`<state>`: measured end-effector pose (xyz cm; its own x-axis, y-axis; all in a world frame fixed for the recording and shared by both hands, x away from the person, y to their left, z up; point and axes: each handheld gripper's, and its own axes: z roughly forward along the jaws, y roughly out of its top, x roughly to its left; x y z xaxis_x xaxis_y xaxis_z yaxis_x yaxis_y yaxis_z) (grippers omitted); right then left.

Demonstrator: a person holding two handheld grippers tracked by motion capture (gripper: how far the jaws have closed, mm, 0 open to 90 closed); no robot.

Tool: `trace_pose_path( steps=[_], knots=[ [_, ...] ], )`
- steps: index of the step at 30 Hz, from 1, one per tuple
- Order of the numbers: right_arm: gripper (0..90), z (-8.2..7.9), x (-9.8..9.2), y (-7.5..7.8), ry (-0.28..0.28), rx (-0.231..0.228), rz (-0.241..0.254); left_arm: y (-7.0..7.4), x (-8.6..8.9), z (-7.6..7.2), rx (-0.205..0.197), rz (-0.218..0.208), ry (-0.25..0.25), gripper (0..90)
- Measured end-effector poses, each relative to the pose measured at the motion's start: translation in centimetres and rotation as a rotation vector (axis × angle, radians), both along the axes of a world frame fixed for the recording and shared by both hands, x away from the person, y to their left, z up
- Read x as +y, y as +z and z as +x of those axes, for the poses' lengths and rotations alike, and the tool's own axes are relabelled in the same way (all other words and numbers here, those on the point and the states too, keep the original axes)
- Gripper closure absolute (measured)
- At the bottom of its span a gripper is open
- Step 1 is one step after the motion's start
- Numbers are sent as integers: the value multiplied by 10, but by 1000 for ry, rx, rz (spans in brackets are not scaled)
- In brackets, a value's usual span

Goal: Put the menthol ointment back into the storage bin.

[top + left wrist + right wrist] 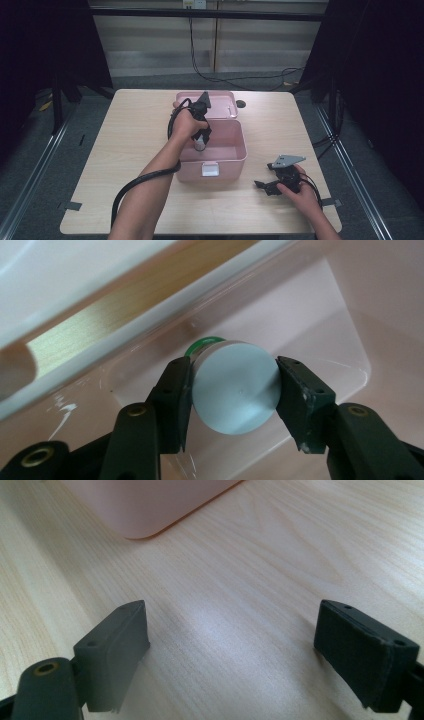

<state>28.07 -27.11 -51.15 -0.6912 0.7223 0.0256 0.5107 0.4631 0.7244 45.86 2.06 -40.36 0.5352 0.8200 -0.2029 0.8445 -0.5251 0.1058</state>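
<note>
Pink box (220,150) sits open on the worktop (125,150), directly beneath the left gripper (235,385), whose jaws are clamped on a small white bottle (235,390) with a green cap inside it. Right gripper (230,650), off to the box's side, rests with jaws apart and nothing between them.

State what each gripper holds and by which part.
The left gripper clamps a small white bottle with a green cap across its round sides, inside the pink box. The right gripper holds nothing; its jaws stand open above the table.
</note>
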Motion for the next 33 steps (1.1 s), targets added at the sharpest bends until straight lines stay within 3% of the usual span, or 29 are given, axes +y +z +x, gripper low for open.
trace_pose_path(
  steps=[22,33],
  knots=[
    [134,0,0,0,1,0,1,-18,-8,-3,-33,-34,2,500],
    [134,0,0,0,1,1,1,-28,-7,-3,-26,-41,15,500]
  ],
)
